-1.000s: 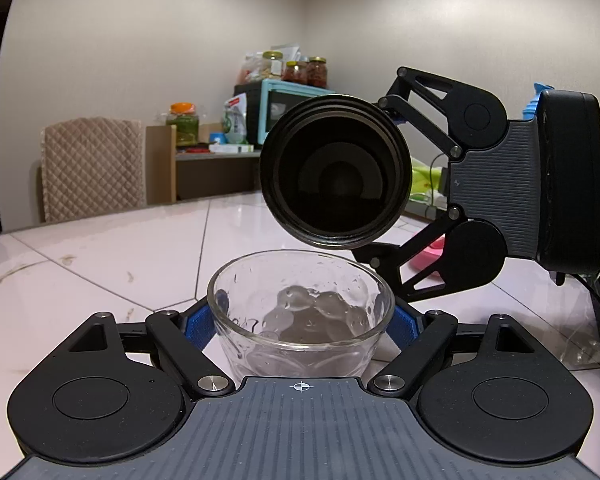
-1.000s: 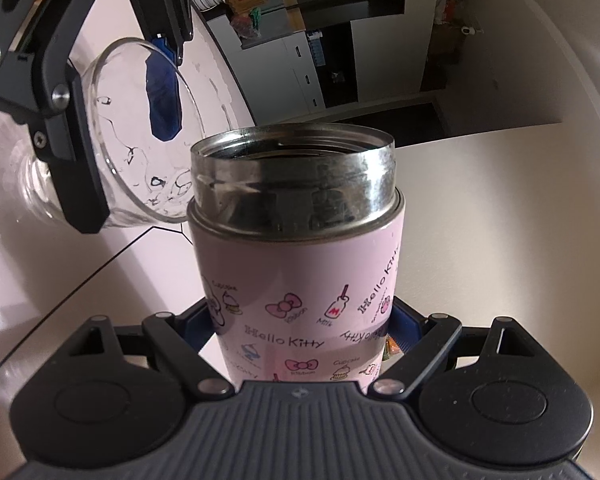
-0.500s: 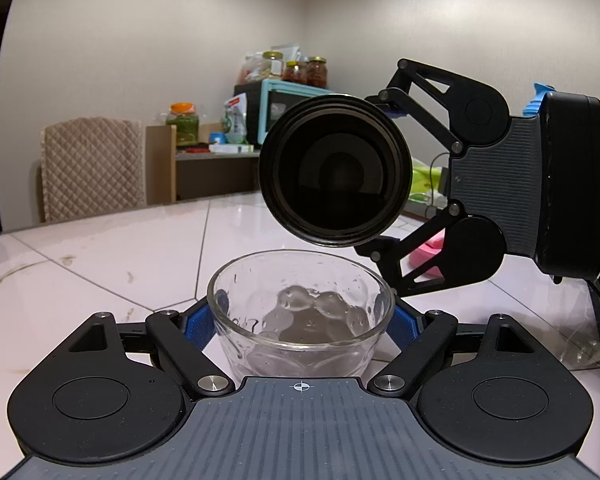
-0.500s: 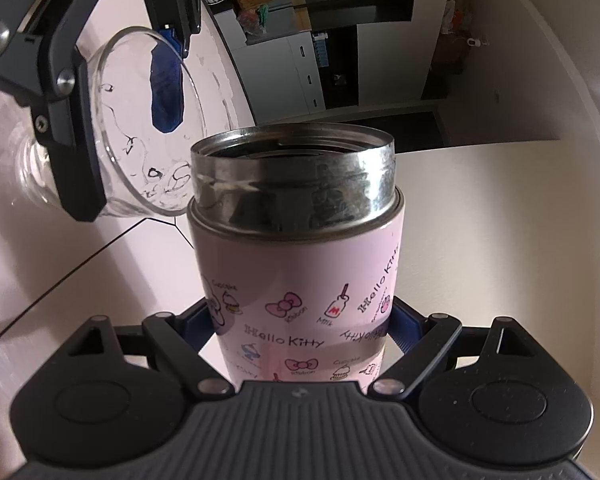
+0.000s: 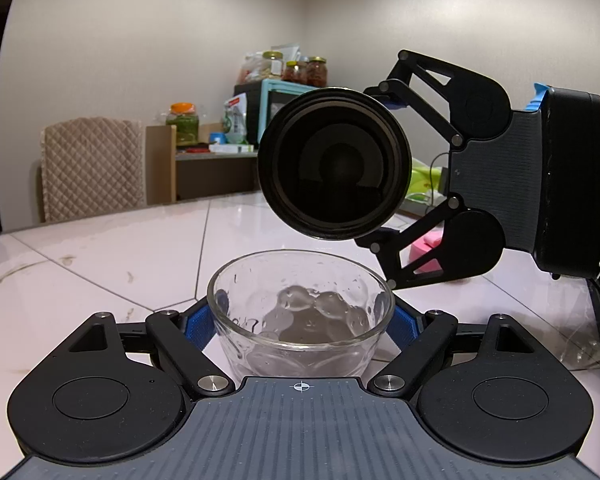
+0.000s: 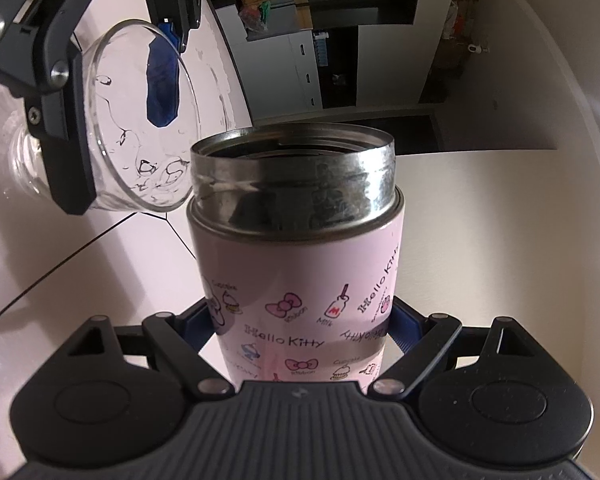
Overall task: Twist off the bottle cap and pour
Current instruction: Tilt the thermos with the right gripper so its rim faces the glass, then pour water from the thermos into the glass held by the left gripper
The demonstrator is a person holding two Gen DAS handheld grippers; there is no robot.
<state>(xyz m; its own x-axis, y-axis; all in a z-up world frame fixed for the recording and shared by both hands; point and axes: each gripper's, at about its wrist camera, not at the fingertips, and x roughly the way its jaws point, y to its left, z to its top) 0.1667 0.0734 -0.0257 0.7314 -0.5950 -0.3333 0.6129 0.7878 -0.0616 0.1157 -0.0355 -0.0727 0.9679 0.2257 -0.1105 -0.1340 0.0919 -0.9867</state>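
Observation:
My left gripper (image 5: 302, 320) is shut on a clear glass bowl (image 5: 300, 312) that stands on the white table; drops of water cling inside it. My right gripper (image 6: 300, 328) is shut on a pink Hello Kitty bottle (image 6: 300, 280) with a steel neck and no cap. The bottle is tipped on its side. In the left wrist view its dark open mouth (image 5: 334, 164) hangs just above the bowl's far rim. In the right wrist view the bowl (image 6: 140, 128) lies left of the bottle's mouth. No stream of liquid shows.
A pink object (image 5: 426, 254) lies on the table behind the right gripper. A clear plastic thing (image 5: 580, 344) lies at the right. A padded chair (image 5: 92, 168) and a shelf with jars (image 5: 284, 72) stand beyond the table's far edge.
The bottle has moved slightly up and to the right over the bowl. The bowl and my left gripper have stayed still.

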